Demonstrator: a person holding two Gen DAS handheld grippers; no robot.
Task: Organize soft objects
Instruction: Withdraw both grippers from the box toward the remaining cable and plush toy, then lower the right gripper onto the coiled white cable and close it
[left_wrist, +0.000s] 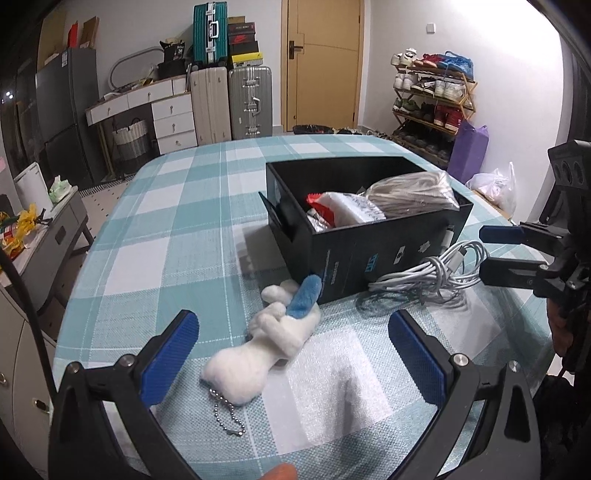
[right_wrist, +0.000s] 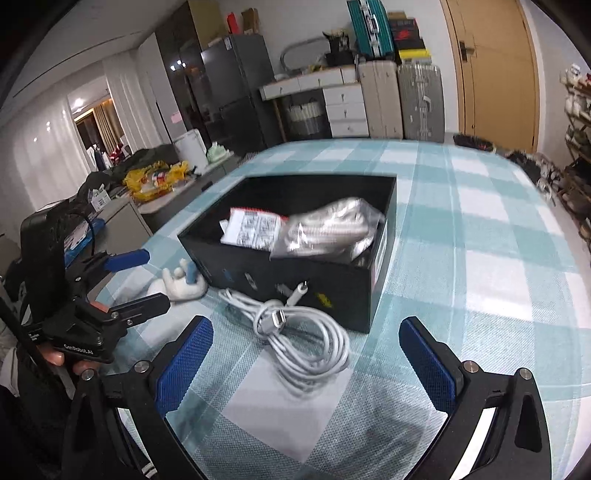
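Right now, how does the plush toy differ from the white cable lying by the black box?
The plush toy is a fluffy white figure with a blue part and a bead chain; the white cable is smooth and coiled in loops. The toy lies in front of the open left claw, the cable in front of the open right claw. Both rest on the checked cloth outside the black box.

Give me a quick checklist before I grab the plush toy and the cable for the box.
1. Left gripper open, toy between its fingers: ok.
2. Right gripper open over the white cable: ok.
3. Plush toy free on the tablecloth: ok.
4. Cable coiled, not snagged: cannot tell.
5. Black box open on top: ok.
6. Room left in the box: cannot tell.
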